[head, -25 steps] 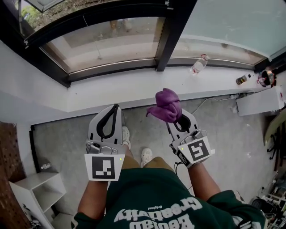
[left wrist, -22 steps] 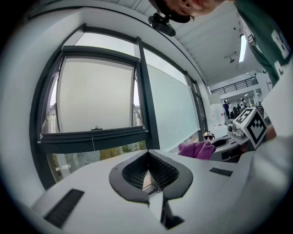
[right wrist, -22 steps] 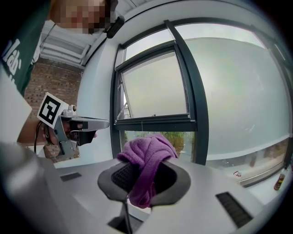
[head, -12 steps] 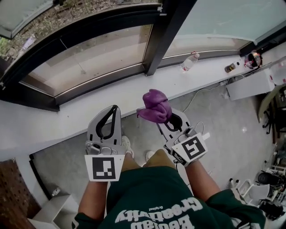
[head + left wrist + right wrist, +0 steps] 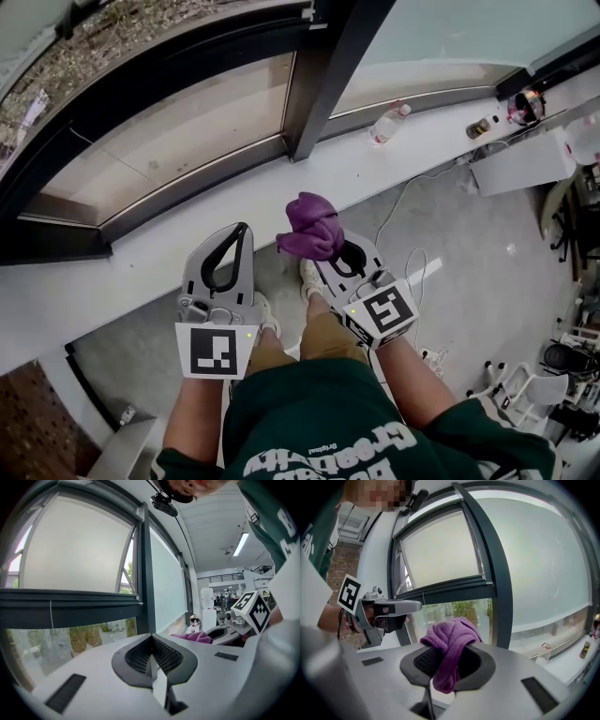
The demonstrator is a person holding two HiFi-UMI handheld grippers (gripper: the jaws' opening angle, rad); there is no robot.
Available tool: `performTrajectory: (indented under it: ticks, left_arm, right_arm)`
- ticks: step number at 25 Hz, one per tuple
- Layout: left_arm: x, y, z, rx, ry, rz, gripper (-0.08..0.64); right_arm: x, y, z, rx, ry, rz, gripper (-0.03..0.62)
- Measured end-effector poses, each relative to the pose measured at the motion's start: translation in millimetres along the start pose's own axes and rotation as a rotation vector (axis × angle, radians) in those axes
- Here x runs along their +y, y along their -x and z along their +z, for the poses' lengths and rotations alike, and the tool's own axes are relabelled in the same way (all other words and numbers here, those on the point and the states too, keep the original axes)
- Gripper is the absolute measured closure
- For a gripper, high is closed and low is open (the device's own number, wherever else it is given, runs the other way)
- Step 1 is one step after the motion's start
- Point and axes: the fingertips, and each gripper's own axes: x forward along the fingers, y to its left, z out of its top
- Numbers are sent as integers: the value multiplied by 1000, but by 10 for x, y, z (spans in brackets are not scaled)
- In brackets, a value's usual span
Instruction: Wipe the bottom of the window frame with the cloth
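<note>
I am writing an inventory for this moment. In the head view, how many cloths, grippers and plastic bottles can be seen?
Cloths: 1, the purple cloth
Grippers: 2, the left gripper and the right gripper
Bottles: 1, the plastic bottle
Total: 4

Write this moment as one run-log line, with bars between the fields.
right tongs: shut on purple cloth | left tongs: shut, empty | cloth: not yet on window frame

The crumpled purple cloth sits in the right gripper, with the left gripper just left. The white window sill lies ahead and the clear plastic bottle farther ahead-right.
</note>
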Motion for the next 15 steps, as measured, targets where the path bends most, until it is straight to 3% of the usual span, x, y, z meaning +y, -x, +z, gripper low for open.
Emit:
performTrajectory:
  ticks: [7,12,15]
  left_arm:
    - [-36,-936,-498,69,56,60,552]
    - [-17,-1507,-1230,139,65,90,552]
    - [26,-1781,-1763,181,60,70,552]
  right_arm:
    - [-824,-580,-592,29,-124,76,523]
    - [-1317,-1205,-1388,68,-184,124,523]
    - [-1453,-1648,-1878,89,-149,115,523]
